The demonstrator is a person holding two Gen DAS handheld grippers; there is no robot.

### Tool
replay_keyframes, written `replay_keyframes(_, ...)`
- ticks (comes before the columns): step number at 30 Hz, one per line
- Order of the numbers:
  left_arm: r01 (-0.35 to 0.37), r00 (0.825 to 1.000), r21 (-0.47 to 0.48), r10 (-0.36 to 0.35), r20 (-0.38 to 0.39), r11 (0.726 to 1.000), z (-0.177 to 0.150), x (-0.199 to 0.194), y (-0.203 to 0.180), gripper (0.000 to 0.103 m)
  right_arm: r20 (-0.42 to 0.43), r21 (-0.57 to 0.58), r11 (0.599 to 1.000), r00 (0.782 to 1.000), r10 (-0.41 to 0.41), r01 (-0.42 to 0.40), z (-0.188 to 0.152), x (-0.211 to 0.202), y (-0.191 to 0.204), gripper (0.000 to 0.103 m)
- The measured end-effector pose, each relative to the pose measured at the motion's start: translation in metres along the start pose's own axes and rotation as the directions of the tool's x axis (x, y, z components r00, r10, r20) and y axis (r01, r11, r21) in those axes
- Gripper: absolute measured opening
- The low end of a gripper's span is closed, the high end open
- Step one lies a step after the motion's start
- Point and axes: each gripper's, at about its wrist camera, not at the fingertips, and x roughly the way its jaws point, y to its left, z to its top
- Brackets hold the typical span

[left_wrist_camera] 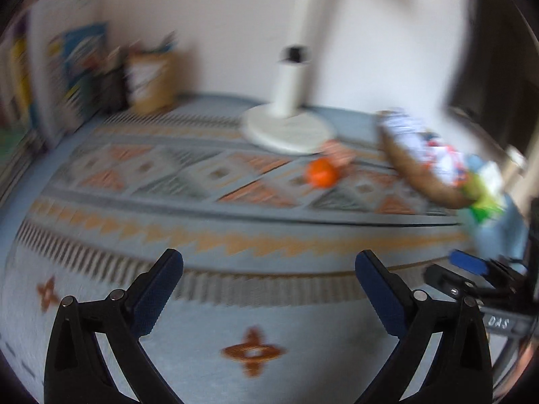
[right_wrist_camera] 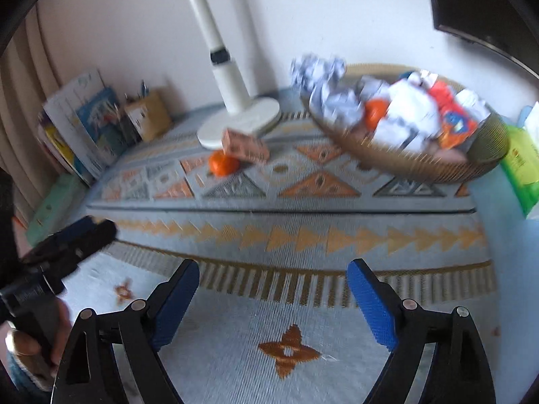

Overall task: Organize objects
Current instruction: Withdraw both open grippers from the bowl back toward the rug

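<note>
A loose orange [right_wrist_camera: 222,164] lies on the patterned cloth [right_wrist_camera: 303,235] beside a small pink box [right_wrist_camera: 244,146], in front of the lamp base [right_wrist_camera: 239,123]. A woven basket [right_wrist_camera: 421,165] at the right holds crumpled paper [right_wrist_camera: 320,70], packets and another orange [right_wrist_camera: 375,112]. My right gripper [right_wrist_camera: 273,269] is open over the cloth's near part with nothing between its fingers. My left gripper [left_wrist_camera: 269,262] is open too and also holds nothing. From the left wrist, blurred, I see the loose orange [left_wrist_camera: 321,172] ahead to the right and the basket [left_wrist_camera: 421,175] further right.
Books [right_wrist_camera: 84,118] and a cardboard pen holder [right_wrist_camera: 148,114] stand at the back left against the wall. A white lamp pole [right_wrist_camera: 215,33] rises from its base. A green tissue pack [right_wrist_camera: 520,165] lies right of the basket. A person's hand [right_wrist_camera: 30,343] holds the left gripper's handle.
</note>
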Motion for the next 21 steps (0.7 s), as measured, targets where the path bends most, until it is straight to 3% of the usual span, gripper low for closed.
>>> replay_keyframes(4, -0.042, 0.999, -0.075, 0.044, 0.027, 0.996, -0.014, 0.007, 0.020, 0.102, 0.018, -0.061, 0.996, 0.998, -0.059, 0.060, -0.004, 0.007, 0.013, 0.089)
replay_keyframes(6, -0.070, 0.998, -0.102, 0.070, -0.004, 0.992, -0.017, 0.014, 0.019, 0.102, 0.024, -0.062, 0.994, 0.996, -0.087, 0.089, -0.006, 0.008, 0.014, 0.091)
replay_keyframes(9, -0.075, 0.996, -0.073, 0.078, 0.033, 0.994, -0.018, 0.007, 0.013, 0.102, 0.026, -0.067, 0.988, 0.990, -0.137, 0.139, -0.007, 0.010, 0.016, 0.091)
replay_keyframes(21, -0.064, 0.998, -0.079, 0.064, -0.002, 0.995, -0.019, 0.011, 0.017, 0.102, 0.044, -0.093, 0.983, 0.987, -0.153, 0.156, -0.008, 0.008, 0.019, 0.091)
